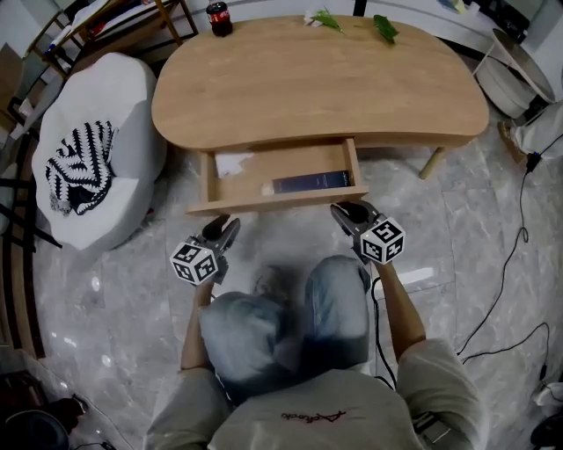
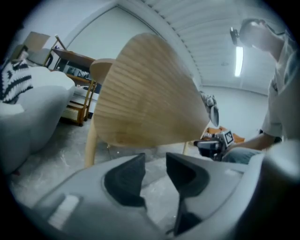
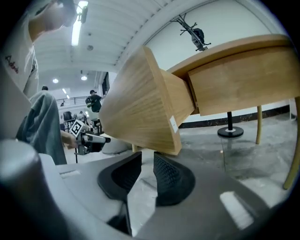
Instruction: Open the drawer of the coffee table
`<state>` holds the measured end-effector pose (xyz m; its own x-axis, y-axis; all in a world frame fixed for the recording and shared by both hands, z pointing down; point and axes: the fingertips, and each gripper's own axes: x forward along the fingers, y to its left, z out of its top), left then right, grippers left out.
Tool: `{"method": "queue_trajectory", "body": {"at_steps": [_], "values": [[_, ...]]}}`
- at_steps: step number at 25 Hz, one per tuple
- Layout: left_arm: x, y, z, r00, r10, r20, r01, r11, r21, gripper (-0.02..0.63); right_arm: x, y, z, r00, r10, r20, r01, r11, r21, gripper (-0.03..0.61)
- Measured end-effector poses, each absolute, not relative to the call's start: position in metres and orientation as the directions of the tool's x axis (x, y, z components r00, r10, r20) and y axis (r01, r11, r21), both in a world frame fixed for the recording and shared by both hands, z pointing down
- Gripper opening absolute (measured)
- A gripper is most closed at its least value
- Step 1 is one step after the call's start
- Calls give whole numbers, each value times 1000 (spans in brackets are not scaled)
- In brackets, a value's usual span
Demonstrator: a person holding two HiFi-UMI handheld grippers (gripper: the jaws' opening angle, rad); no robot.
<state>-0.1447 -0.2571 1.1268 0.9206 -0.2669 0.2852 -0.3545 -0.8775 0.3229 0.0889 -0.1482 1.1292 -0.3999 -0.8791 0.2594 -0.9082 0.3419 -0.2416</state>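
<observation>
Drawer: pulled out of the table; dark book and white paper inside.
Left gripper: jaws apart, empty, just beside drawer front's left end.
Right gripper: jaws narrowly apart, empty, just beside its right end.

floor: grey marble floor | seating: white armchair, striped cushion | light: ceiling strip light

We see a white beanbag chair on the marble floor, left of the table, with a black-and-white zigzag cloth lying on it. A wooden rack stands beyond it. A dark can and green sprigs sit at the table's far edge. In the drawer lie a dark blue book and a white paper. A black cable trails over the floor at right.
</observation>
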Motion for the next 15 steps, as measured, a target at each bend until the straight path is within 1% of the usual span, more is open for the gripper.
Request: {"method": "queue_trajectory", "body": {"at_steps": [1,3,4,6,9,15], "values": [[-146,-253,1131,914,-262,309,-356,-885,302,124,90,-145,1133,-387,-877,285,-918,338,-207,84],[-145,-248,1134,906,-262,331,-355,-897,261,92,92,-140,1139,-365,-871,329,-931,334,-149,81],[-145,-248,1133,902,-271,336,-360,-902,237,55,92,-138,1142,-354,-871,340,-935,329,-130,67],[-143,-249,1133,896,-286,340,-367,-908,202,2,94,-136,1145,-336,-877,345,-942,316,-115,42],[-141,-247,1135,900,-275,338,-357,-910,209,2,97,-135,1150,-320,-881,349,-947,303,-104,5],[-138,-250,1155,896,-251,367,-343,-916,209,2,95,-142,1169,-313,-872,377,-950,292,-115,5]]}}
